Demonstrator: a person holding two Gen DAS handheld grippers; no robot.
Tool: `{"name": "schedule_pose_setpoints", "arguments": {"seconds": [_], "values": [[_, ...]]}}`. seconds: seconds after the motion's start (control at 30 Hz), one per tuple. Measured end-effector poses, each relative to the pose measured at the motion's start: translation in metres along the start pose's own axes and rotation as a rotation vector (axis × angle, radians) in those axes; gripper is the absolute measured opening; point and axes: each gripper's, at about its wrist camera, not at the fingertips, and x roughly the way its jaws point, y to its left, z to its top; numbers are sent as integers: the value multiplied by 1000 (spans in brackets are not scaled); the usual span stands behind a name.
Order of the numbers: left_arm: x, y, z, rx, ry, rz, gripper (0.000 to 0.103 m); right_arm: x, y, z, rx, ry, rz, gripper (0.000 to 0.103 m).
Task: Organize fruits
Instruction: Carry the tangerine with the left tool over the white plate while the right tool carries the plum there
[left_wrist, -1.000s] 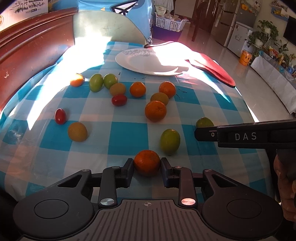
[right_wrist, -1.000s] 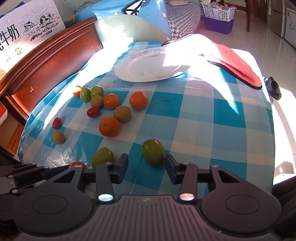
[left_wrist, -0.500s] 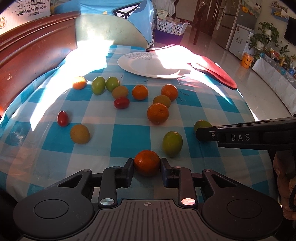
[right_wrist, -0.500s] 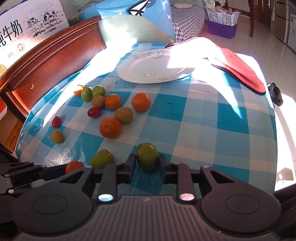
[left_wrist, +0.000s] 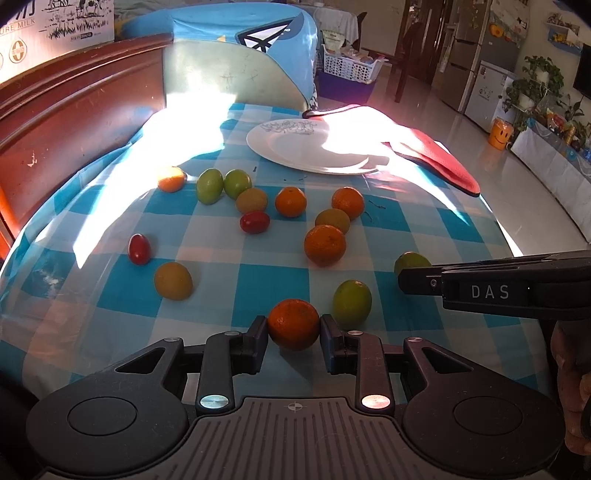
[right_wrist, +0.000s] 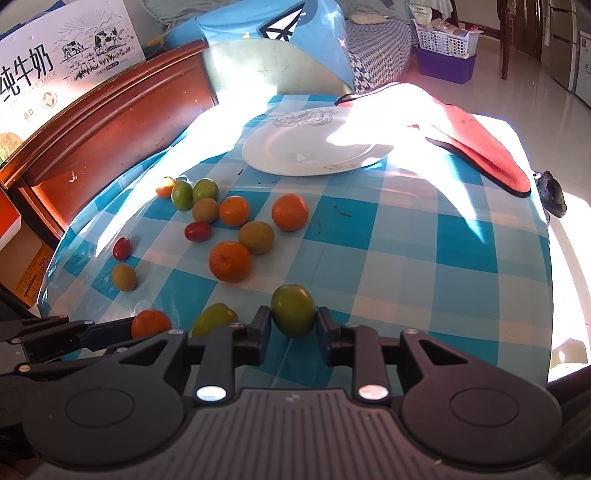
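Observation:
My left gripper (left_wrist: 293, 338) is shut on an orange (left_wrist: 293, 329) near the table's front edge. My right gripper (right_wrist: 293, 330) is shut on a green fruit (right_wrist: 293, 309); in the left wrist view it (left_wrist: 400, 282) comes in from the right with that green fruit (left_wrist: 410, 260) partly hidden behind it. Another green fruit (left_wrist: 351, 302) lies just right of the held orange. Several oranges, green fruits and two red tomatoes (left_wrist: 254, 221) are scattered across the checked cloth. A white plate (left_wrist: 314, 151) sits empty at the back.
A red mat (left_wrist: 443, 162) lies right of the plate, partly over the table edge. A wooden headboard (left_wrist: 74, 125) borders the table on the left. A milk carton box (right_wrist: 62, 70) stands behind it. The table drops off to the floor on the right.
My right gripper closed on the green fruit, which stood free between open fingers one second ago. Both grippers have risen slightly with their fruit.

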Motion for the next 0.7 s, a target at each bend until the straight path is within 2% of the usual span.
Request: {"name": "schedule_pose_setpoints", "arguments": {"seconds": [0.43, 0.7], "values": [[-13, -1, 13, -13, -51, 6, 27, -10, 1, 6, 11, -41, 17, 27], [-16, 0, 34, -24, -85, 4, 27, -16, 1, 27, -29, -81, 41, 27]]}}
